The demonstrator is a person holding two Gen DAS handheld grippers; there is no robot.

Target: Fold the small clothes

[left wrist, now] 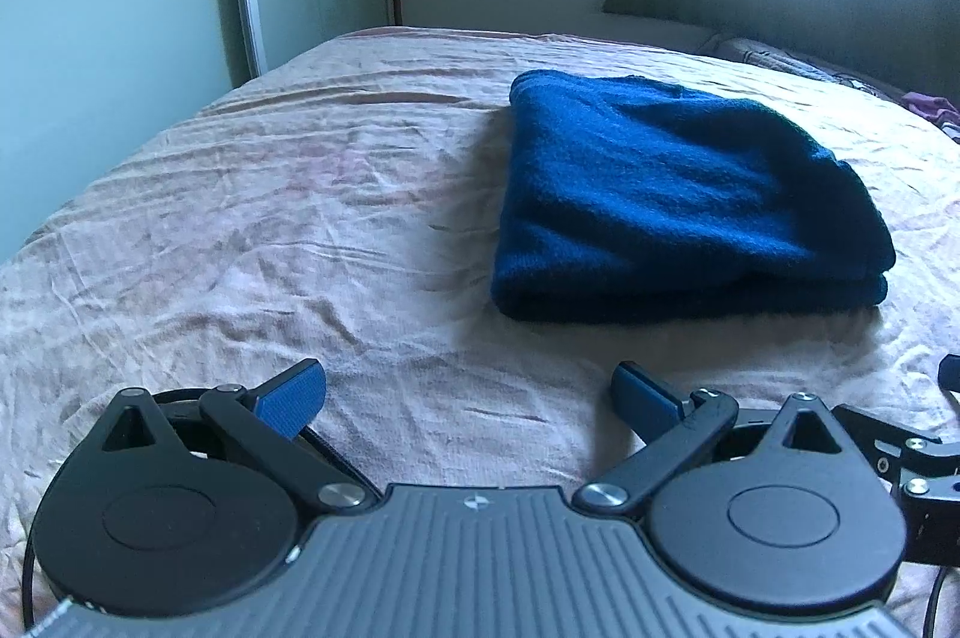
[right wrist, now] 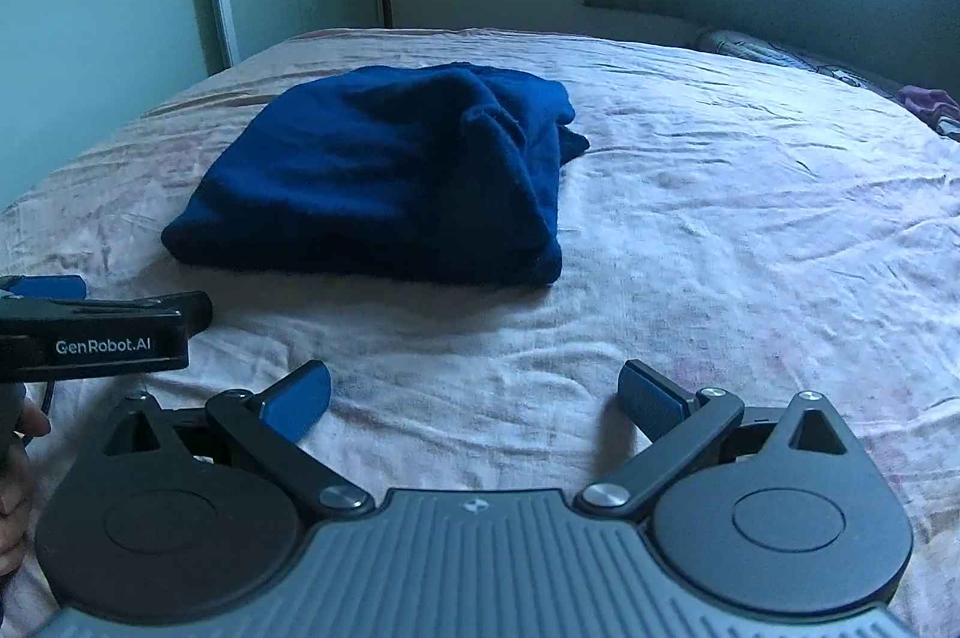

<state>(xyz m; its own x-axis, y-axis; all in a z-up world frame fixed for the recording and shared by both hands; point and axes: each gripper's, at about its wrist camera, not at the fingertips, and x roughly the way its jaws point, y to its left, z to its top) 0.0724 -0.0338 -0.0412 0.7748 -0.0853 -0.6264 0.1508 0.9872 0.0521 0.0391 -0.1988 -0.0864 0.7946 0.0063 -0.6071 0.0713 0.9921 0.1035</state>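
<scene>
Lying on the bed (left wrist: pixel 240 218), centre: one dark blue knitted garment (left wrist: pixel 660 194), already folded into a thick, soft bundle. It sits ahead of both my tools, touching neither.

Left tool (left wrist: pixel 468 392): spread wide, nothing between its blue pads (left wrist: pixel 294 395). Right tool (right wrist: pixel 474 392): likewise wide open and empty, held just beside the left.

Handling, by my estimate: light, limp, fuzzy knit; not slippery or fragile; layers likely to slide apart if lifted by one edge. The stacked near edge (right wrist: pixel 360 266) looks the best hold, pinching all layers together at both corners. The loose flap at the right side (right wrist: pixel 570 140) appears untidy and may need tucking.
</scene>
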